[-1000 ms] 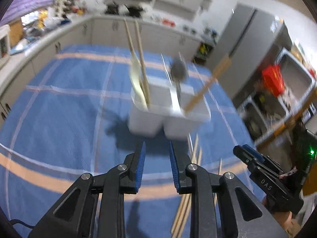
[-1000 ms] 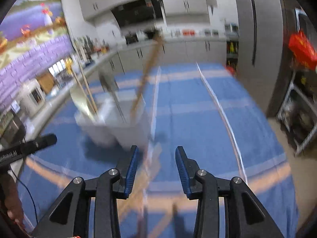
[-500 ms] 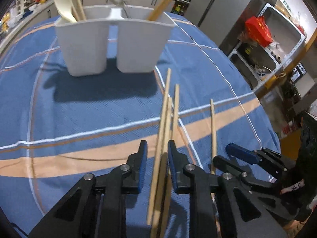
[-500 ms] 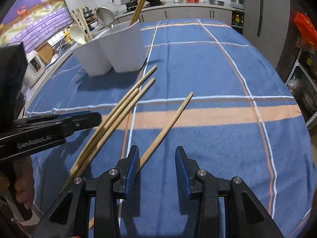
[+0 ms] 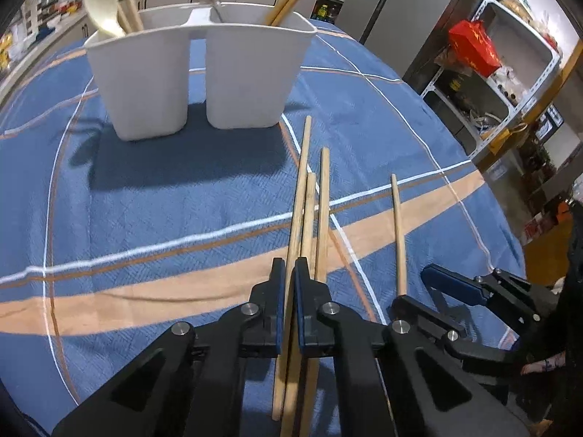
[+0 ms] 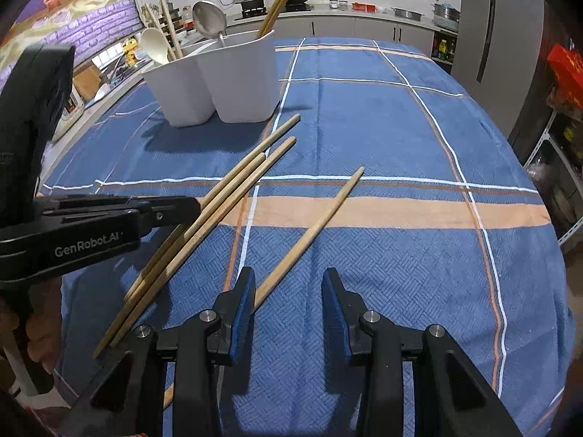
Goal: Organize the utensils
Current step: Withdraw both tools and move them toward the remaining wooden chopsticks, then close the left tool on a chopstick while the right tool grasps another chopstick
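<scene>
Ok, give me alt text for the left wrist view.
The left tongs are shut on one of three bundled wooden chopsticks on a blue plaid tablecloth. A fourth chopstick lies apart, by the right tongs; a white utensil holder stands behind.

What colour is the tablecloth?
The tablecloth is blue with orange and white stripes, clearest in the right wrist view.

blue plaid tablecloth (image 6: 382, 116), steel fridge (image 6: 499, 22), red bag (image 5: 473, 52) (on shelf)

Three wooden chopsticks (image 5: 309, 196) bunched side by side, a fourth chopstick (image 5: 397, 233) apart, all flat. White two-compartment holder (image 5: 204, 69) upright beyond, utensils inside.
</scene>
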